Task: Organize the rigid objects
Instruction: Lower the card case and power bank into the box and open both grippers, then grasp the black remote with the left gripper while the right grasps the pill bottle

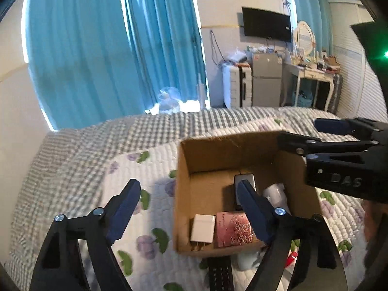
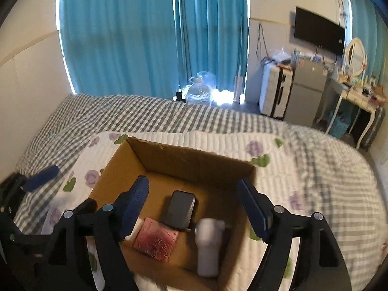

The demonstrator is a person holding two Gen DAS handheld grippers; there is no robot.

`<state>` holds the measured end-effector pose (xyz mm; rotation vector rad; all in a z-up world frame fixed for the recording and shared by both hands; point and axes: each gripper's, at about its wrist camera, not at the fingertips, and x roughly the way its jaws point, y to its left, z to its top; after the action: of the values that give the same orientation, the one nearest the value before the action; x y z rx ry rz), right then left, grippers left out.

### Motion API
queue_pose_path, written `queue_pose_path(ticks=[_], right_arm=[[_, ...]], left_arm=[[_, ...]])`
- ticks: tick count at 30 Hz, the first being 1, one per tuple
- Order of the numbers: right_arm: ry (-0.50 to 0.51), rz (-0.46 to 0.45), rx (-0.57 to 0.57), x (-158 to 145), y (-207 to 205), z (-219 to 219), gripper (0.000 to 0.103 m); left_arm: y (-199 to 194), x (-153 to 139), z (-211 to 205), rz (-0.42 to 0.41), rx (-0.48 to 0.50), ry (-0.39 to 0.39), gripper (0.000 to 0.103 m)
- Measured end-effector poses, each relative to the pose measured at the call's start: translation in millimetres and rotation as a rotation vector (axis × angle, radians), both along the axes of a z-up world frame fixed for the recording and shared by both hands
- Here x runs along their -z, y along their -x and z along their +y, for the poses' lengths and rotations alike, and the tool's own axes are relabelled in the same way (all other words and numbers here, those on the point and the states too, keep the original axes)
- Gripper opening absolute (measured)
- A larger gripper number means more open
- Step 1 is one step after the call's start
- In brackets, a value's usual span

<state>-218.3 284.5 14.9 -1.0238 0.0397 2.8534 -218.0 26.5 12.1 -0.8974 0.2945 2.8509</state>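
Two views, left wrist first. Left gripper (image 1: 188, 209) spread wide and empty, its right finger (image 1: 252, 211) over the near part of the open cardboard box (image 1: 206, 150), its left finger over the floral quilt (image 1: 150, 174) outside the box wall. Inside the box: a white charger (image 1: 203, 228) in the near left corner, a pink embossed booklet (image 1: 234, 229) just beside it, a dark phone-like slab (image 1: 245, 178) partly hidden behind the finger, a white cup-like object (image 1: 275, 191) to the right. Right gripper (image 1: 298, 135) reaching in from the right above the box's far right corner, jaws apart. Black strap (image 1: 219, 274) and a white item on the quilt at the box's near wall.

Right wrist view next. Right gripper (image 2: 192, 195) parted wide, nothing between the pads, poised above the box (image 2: 189, 160). Below and between the fingers: dark slab (image 2: 181, 208), pink booklet (image 2: 157, 241), blurred white object (image 2: 209, 247) lying in the near right part. Left gripper's blue fingertip (image 2: 42, 177) at far left over the checked bedspread (image 2: 169, 118).
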Motion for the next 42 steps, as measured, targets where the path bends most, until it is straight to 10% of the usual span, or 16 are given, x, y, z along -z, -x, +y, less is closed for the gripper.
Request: queue_pose_path(ticks=[10, 23, 31, 34, 42], right_arm=[[-0.123, 0.001, 0.006, -36, -101, -9, 0.102], [-0.016, -0.278, -0.047, 135, -110, 1, 0.101], [-0.04, -0.441, -0.128, 194, -94, -15, 0.074], [-0.049, -0.463, -0.123, 200, -92, -16, 0.042], [-0.009, -0.322, -0.056, 166, -112, 2, 0.037]], left_arm=[[-76, -17, -24, 0.01, -0.049, -0.053, 0.09], [-79, 103, -15, -0.222, -0.098, -0.07, 0.09], [-68, 149, -2, -0.293, -0.103, -0.052, 0.09], [-67, 156, -1, -0.318, -0.102, -0.055, 0.09], [-60, 174, 13, -0.379, -0.101, -0.03, 0.09]])
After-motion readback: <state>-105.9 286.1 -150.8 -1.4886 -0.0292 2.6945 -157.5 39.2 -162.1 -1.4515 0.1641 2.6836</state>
